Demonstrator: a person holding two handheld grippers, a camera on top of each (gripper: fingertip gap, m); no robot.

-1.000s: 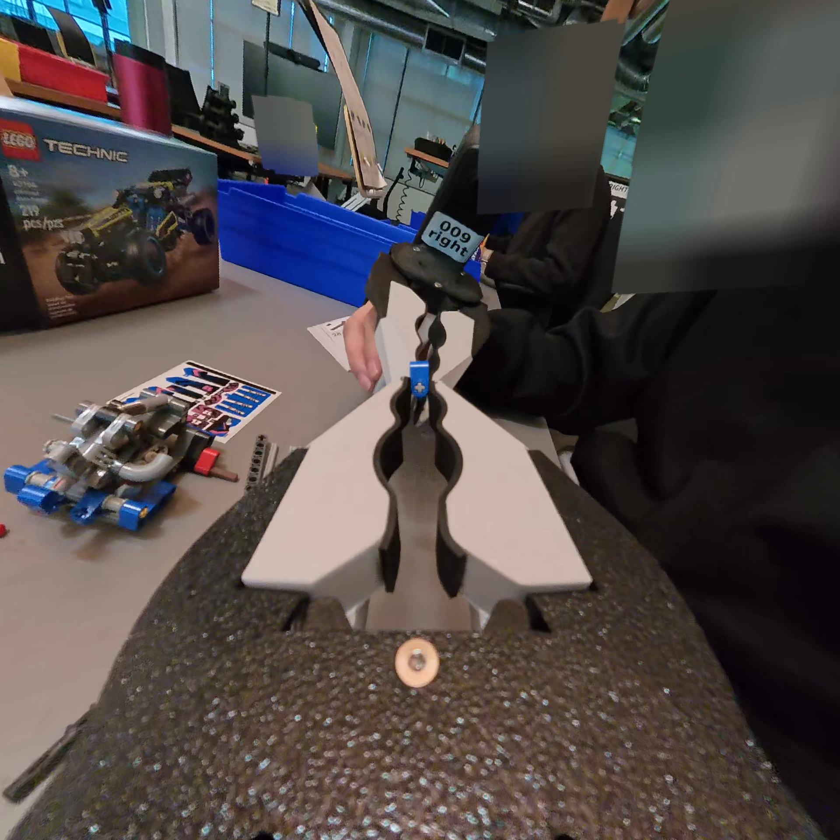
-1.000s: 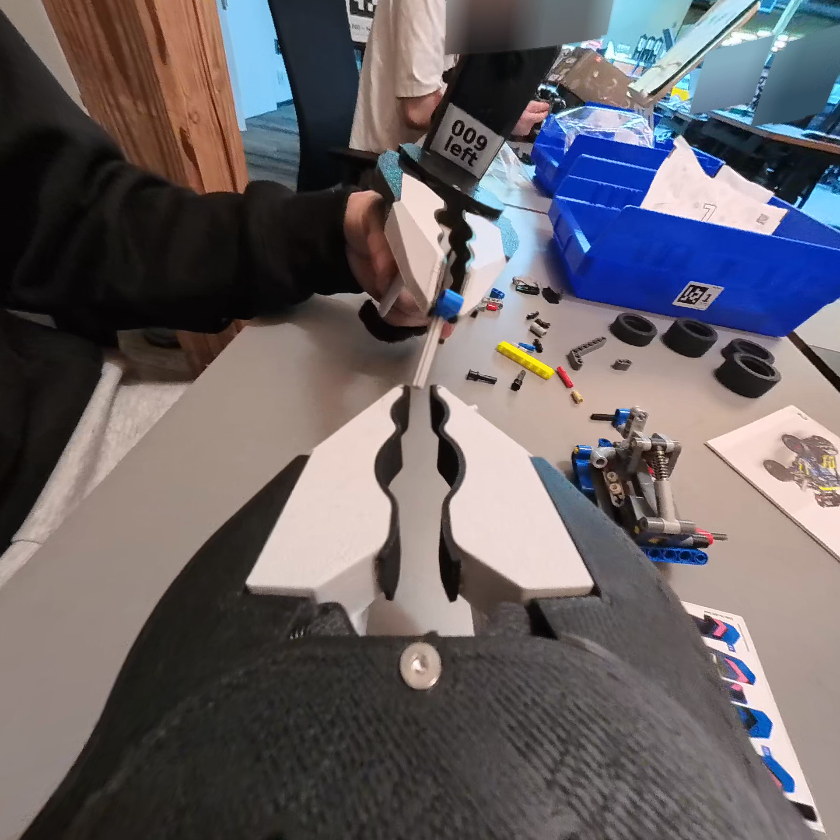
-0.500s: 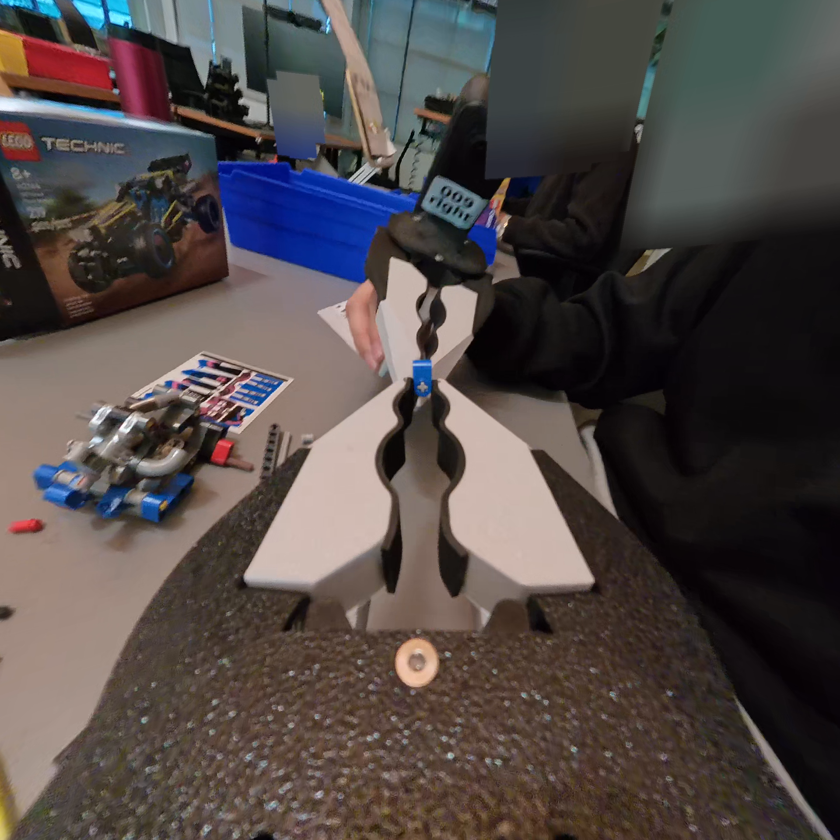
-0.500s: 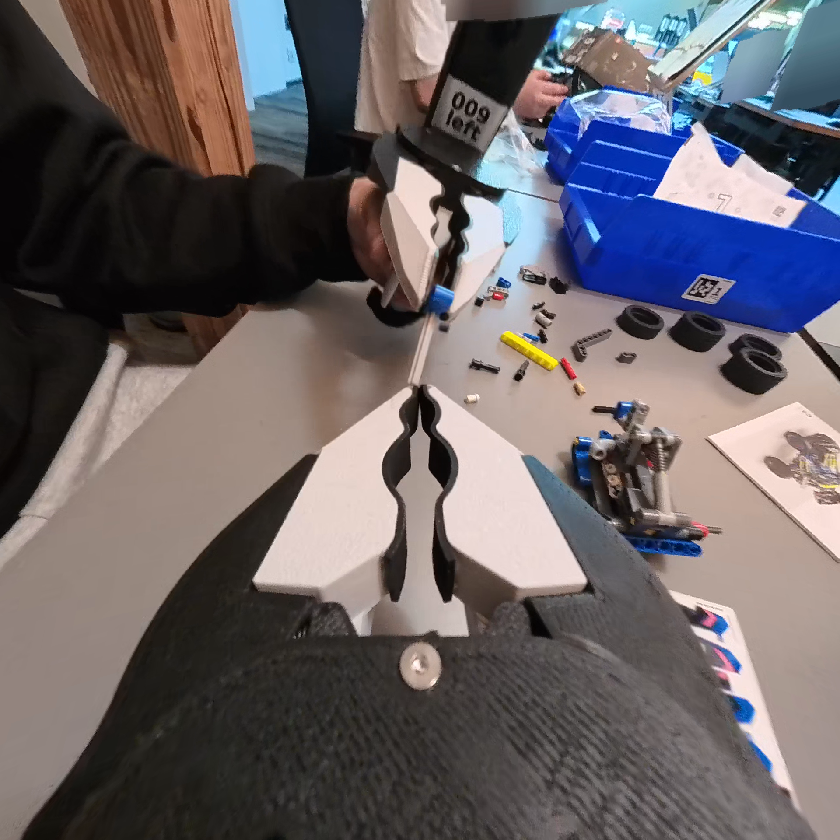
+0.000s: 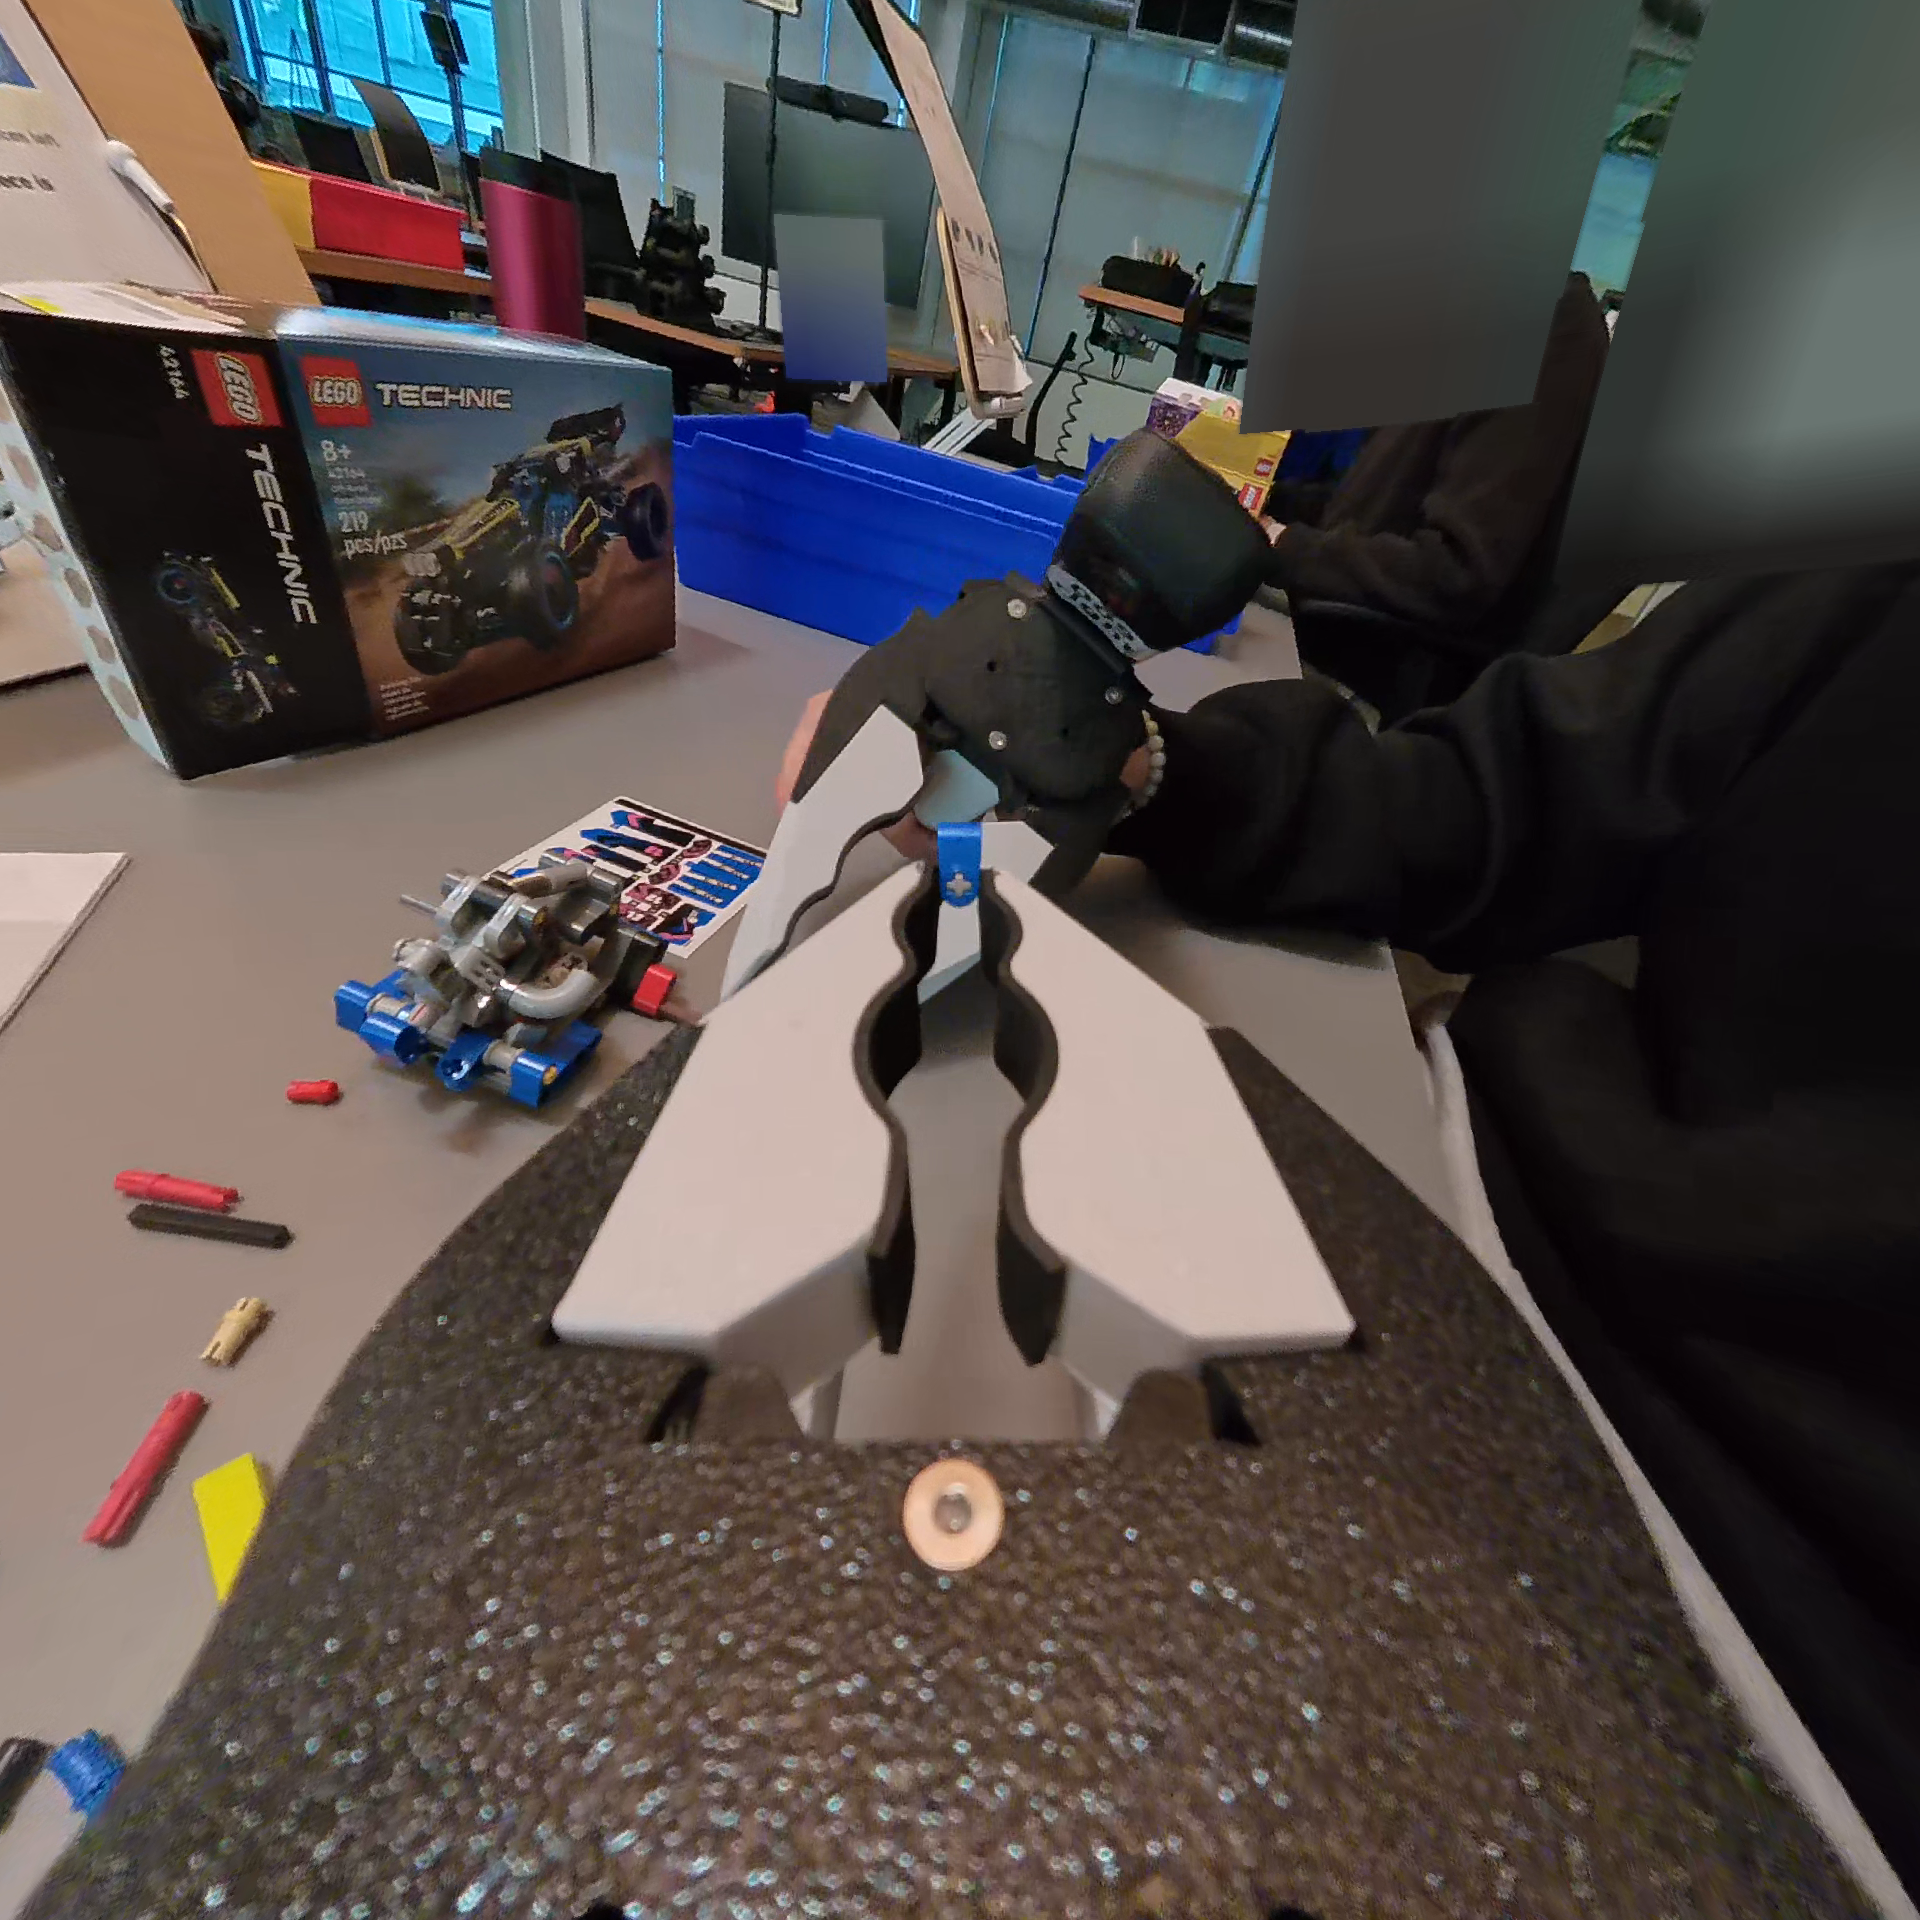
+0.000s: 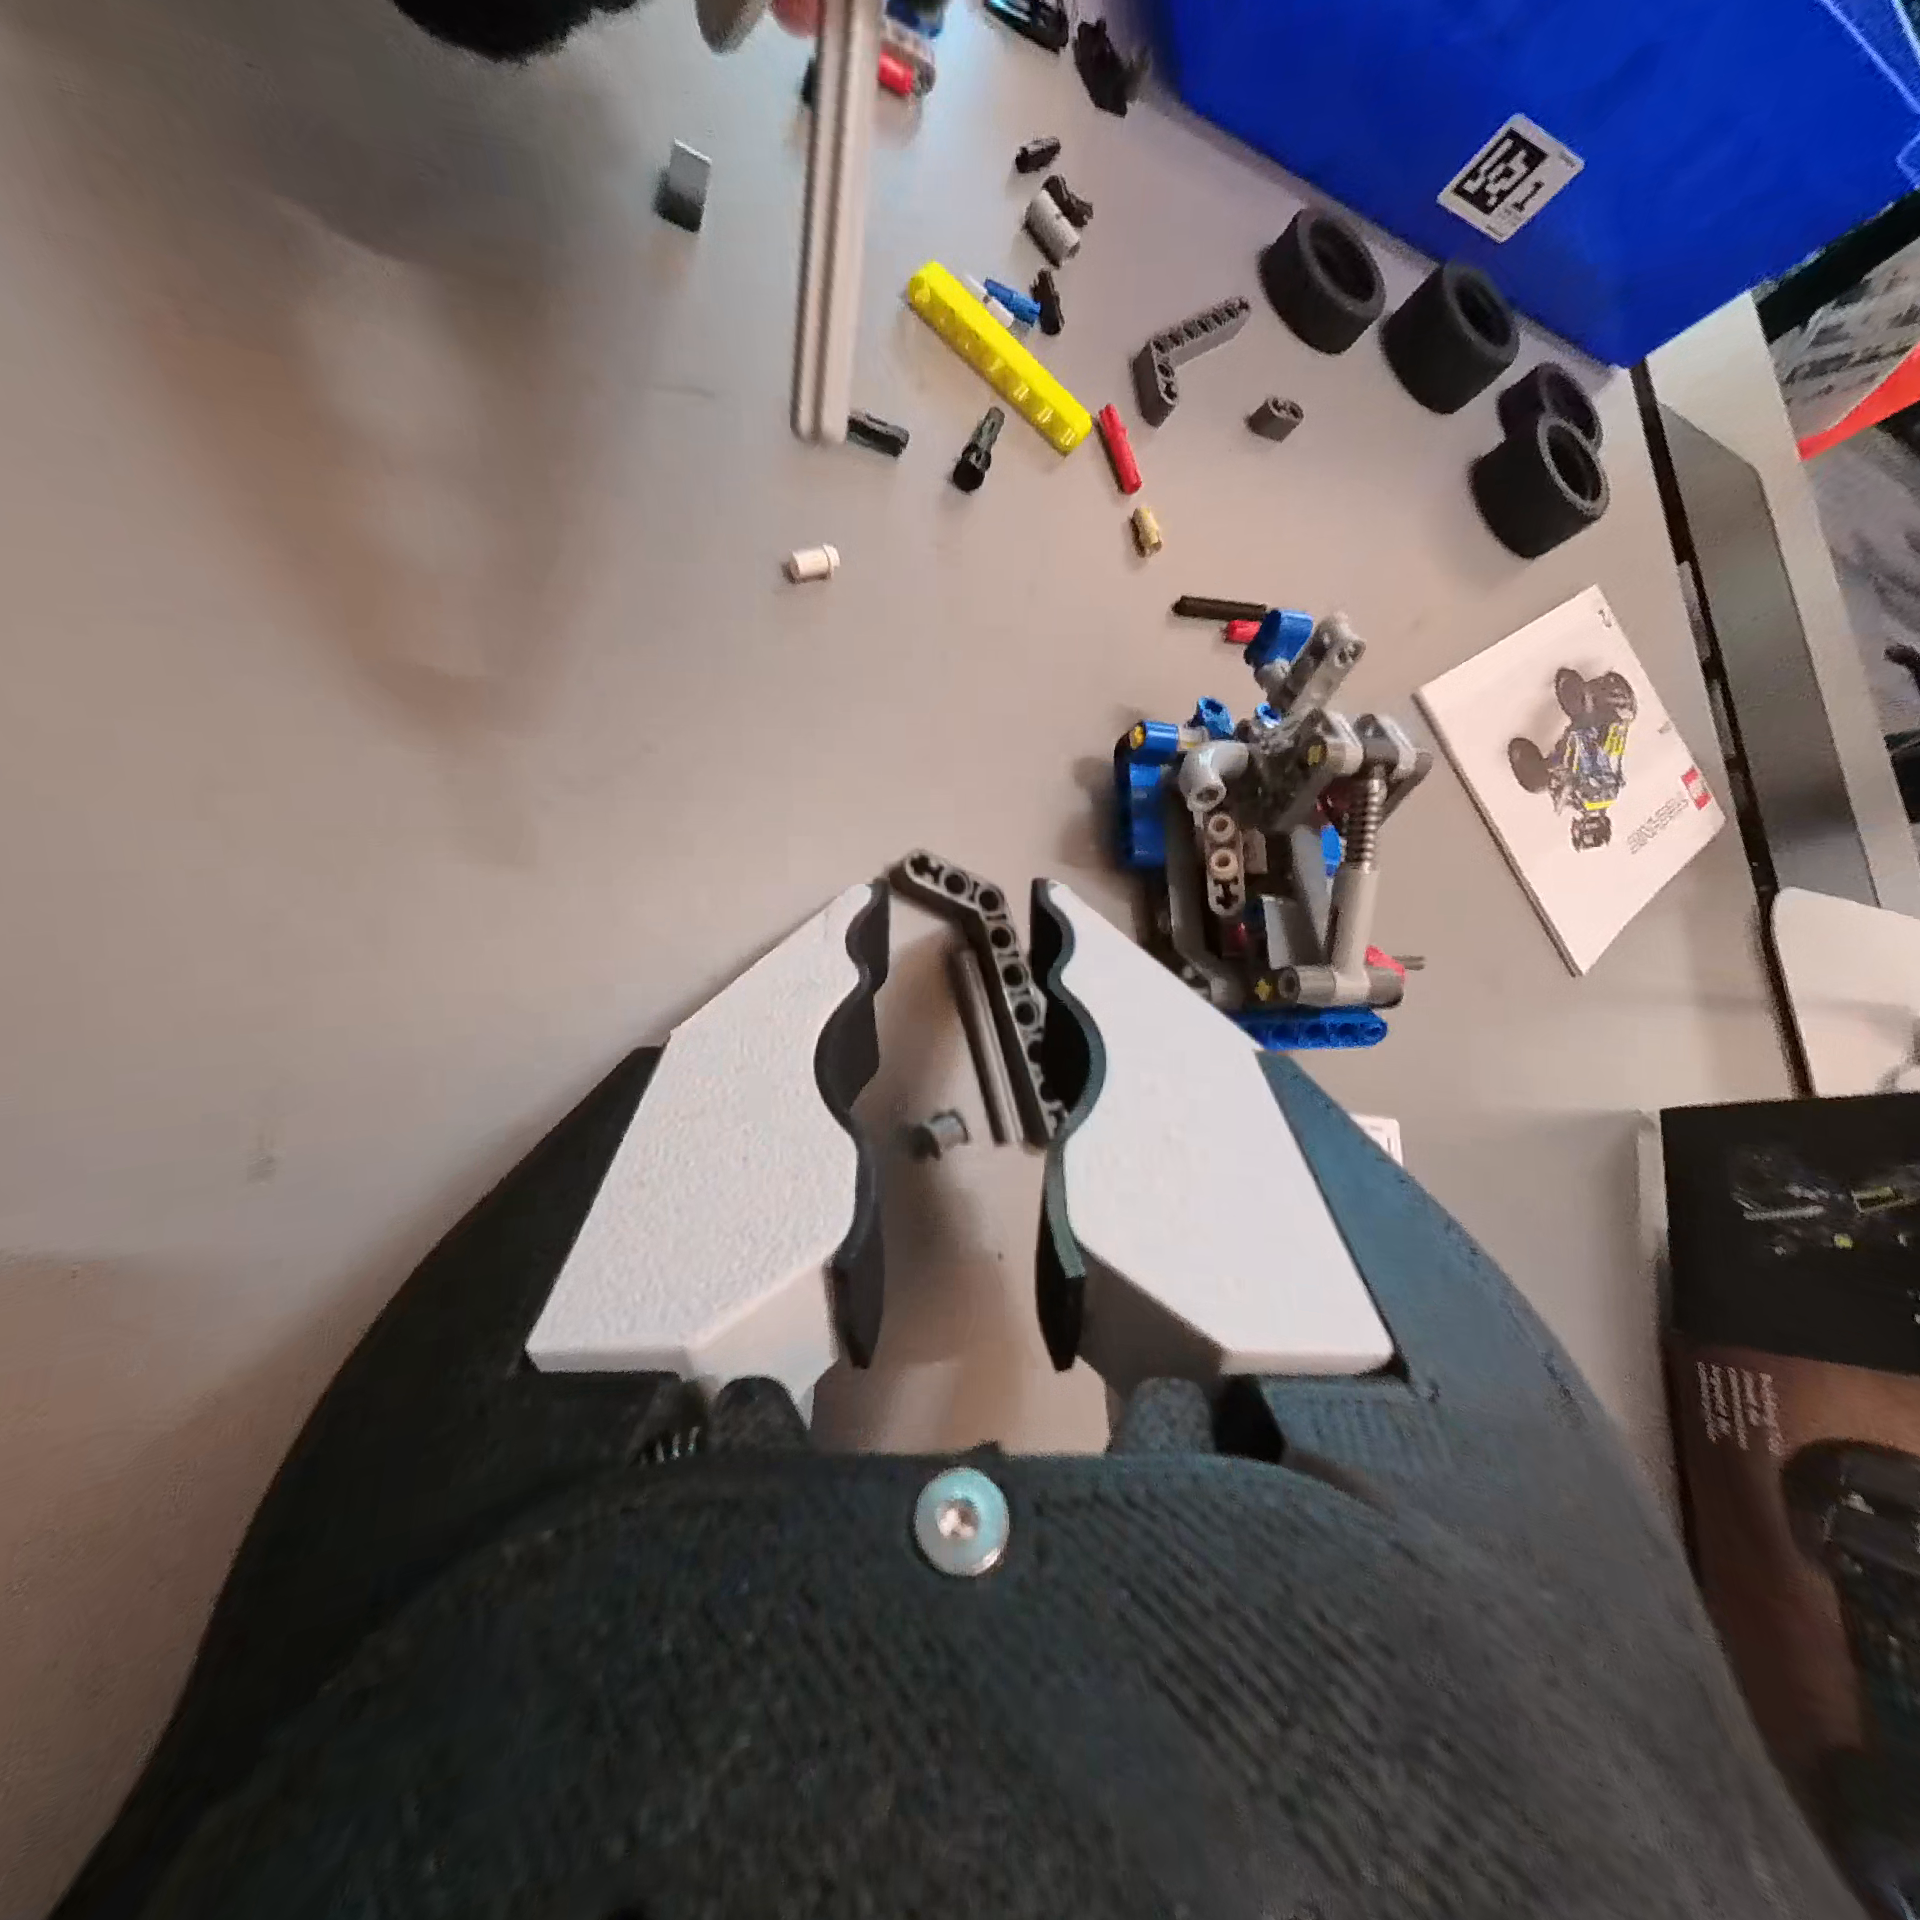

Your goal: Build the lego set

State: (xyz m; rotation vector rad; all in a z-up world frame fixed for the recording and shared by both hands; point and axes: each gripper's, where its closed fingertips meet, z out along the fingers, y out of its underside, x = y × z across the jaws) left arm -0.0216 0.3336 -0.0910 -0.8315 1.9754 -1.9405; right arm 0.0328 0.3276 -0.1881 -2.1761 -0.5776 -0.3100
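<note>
Right gripper lowered, reopened (left unchanged)

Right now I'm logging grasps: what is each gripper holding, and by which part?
The left gripper pinches a small blue connector piece by its lower end at the fingertips. The right gripper is open, holding nothing, above a dark grey angled beam.

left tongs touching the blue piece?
Touching. The left wrist view shows the left tongs shut on the blue piece, tips pressed against both its sides with no gap.
</note>
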